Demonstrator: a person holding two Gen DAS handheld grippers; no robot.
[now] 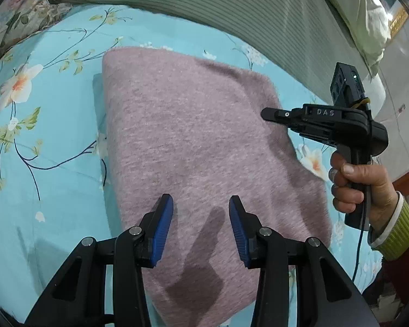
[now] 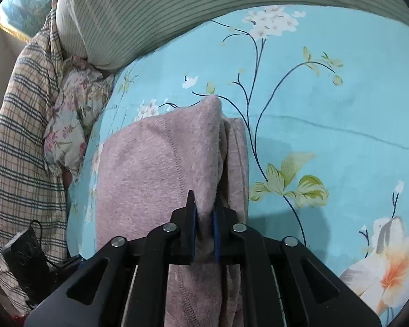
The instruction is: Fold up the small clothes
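Garment: a mauve fleece garment [image 1: 204,141], small and already doubled over; which kind of garment cannot be told.
Where it lies: flat on the bed's turquoise floral sheet [image 1: 54,125], near the middle, with a green striped quilt [image 1: 204,2] bunched along the far side.
Look: a fuzzy, brushed nap on the outside; the right wrist view shows a line of stitching [image 2: 177,169] on a turned-back face and several layers stacked at the edge.
Handling, as I judge it: light, soft and limp, so it will sag from any single hold. The nap should grip the pads well and is unlikely to slip. Nothing fragile here.
Where to take hold: at an edge or corner through all the layers at once. A second hold on the same edge would keep the fold square.
Right tongs [image 2: 203,218]: clenched on a pinch of the garment's edge, with cloth bunched between the blue pads.
Left tongs [image 1: 201,218]: released, the jaws standing apart above the near part of the garment with nothing between them.
Person: a hand [image 1: 360,188] in a green cuff grips the right tool's handle.
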